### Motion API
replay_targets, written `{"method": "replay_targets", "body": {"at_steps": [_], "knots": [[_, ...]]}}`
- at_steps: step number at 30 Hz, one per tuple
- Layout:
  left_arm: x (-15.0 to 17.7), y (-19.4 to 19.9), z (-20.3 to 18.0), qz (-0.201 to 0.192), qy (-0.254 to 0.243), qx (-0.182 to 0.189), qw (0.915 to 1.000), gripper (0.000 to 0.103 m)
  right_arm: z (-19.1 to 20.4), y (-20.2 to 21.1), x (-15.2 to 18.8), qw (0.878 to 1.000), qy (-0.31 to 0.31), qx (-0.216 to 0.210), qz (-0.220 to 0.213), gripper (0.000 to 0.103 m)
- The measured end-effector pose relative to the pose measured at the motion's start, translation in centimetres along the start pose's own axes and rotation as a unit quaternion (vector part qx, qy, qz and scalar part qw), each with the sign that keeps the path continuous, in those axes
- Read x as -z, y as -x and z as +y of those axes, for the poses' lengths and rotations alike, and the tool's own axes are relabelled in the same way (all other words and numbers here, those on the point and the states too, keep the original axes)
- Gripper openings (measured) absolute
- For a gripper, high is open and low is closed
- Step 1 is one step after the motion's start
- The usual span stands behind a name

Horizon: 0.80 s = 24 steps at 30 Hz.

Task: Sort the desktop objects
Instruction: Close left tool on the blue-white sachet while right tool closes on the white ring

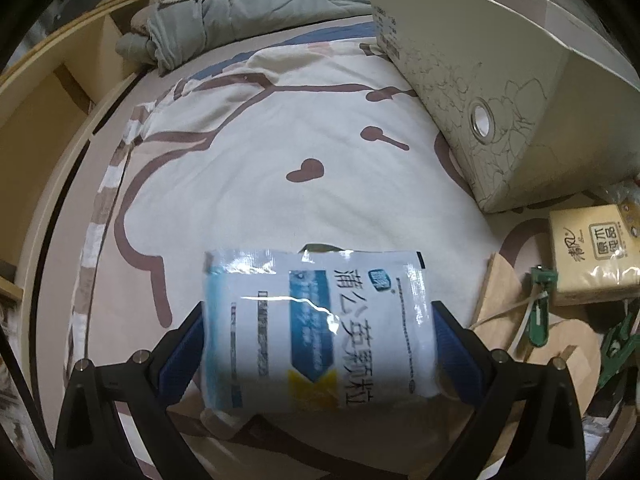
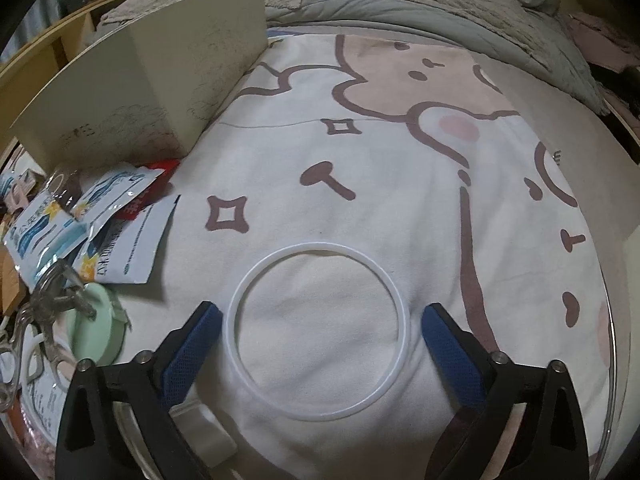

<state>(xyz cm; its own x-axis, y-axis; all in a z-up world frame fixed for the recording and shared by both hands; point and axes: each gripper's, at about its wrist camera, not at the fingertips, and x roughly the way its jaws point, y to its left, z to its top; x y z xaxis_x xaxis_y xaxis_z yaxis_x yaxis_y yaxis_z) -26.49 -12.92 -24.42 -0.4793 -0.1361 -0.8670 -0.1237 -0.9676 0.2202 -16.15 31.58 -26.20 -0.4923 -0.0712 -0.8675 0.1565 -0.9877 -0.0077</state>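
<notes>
A white and blue medicine sachet (image 1: 320, 328) with Chinese print hangs above the cartoon-printed bedsheet (image 1: 280, 140), with my left gripper (image 1: 318, 312) shut on it, blue pads pressing both side edges. In the right wrist view a thin white plastic ring (image 2: 320, 245) lies flat on the sheet (image 2: 360, 160). My right gripper (image 2: 320, 312) stands open around the ring's width. Its left pad is just beside the rim and its right pad is a small gap away, neither pressing.
A cream cardboard box (image 1: 500, 100) (image 2: 140, 80) stands on the bed. Beside it lie a tissue pack (image 1: 592, 256), a green clip (image 1: 540, 312), several more sachets (image 2: 52, 224), a pale green round lid (image 2: 96, 328) and a white block (image 2: 204, 428). A grey blanket (image 2: 440, 12) lies at the back.
</notes>
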Motion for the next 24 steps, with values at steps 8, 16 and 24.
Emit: {"method": "replay_targets", "body": {"at_steps": [8,16,24], "knots": [[-0.1,-0.1,-0.2,0.008,0.000,-0.006,1.0000,0.103,0.5,0.1,0.0,1.000,0.010,0.004,0.000,0.089],[-0.2,0.2,-0.4,-0.002,-0.007,-0.010,0.9999,0.093,0.9,0.2,-0.1,1.000,0.021,0.005,-0.003,0.085],[-0.4,1.0,0.4,-0.011,0.020,0.012,0.9997,0.080,1.0,0.3,-0.4,1.000,0.029,0.009,-0.002,0.084]]}}
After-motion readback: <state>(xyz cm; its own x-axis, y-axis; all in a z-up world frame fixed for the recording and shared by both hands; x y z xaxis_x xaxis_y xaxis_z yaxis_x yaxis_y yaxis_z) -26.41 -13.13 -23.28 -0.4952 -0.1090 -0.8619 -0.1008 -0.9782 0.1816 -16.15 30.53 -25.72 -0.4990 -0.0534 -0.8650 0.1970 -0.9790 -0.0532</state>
